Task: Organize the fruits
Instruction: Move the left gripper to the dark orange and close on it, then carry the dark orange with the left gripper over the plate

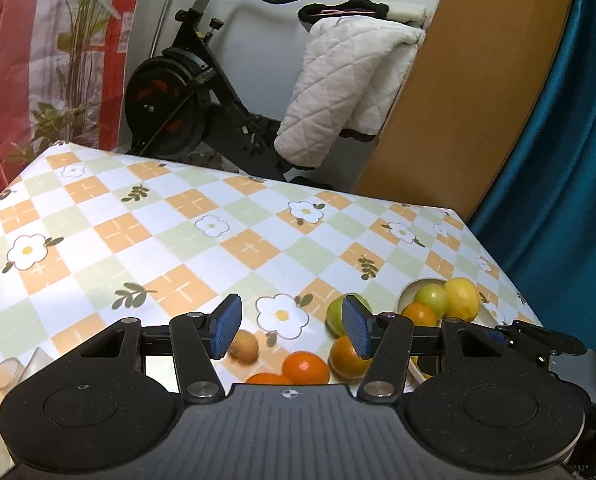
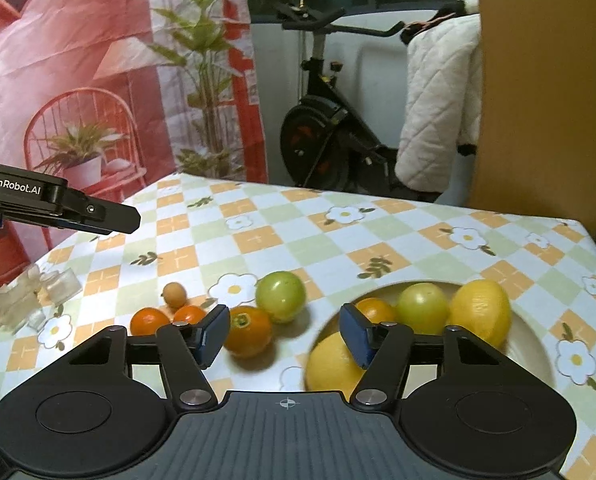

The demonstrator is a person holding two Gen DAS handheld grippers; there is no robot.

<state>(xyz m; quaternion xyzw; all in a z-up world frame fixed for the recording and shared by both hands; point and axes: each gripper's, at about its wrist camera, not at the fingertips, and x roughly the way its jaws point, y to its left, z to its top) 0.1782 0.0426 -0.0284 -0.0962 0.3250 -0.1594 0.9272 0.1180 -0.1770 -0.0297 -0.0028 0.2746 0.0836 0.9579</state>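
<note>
Far tablecloth (image 2: 338, 240) bare, open passage; loose fruit (image 2: 248, 330) and full bowl (image 2: 532, 344) crowd near edge.

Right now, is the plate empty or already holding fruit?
Holding fruit. The right wrist view shows the plate carrying two lemons, a green fruit and an orange.

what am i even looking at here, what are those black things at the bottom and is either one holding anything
Each black thing is a hand-held gripper a person carries, with a camera looking forward along its two blue-padded fingers. One picture comes from the left hand-held gripper, the other from the right hand-held gripper. Both are open and hold nothing. On the checkered tablecloth lie loose fruits: a green fruit, three orange ones such as this orange fruit, and a small brown fruit. A white plate already holds more fruit, including a lemon.
</note>
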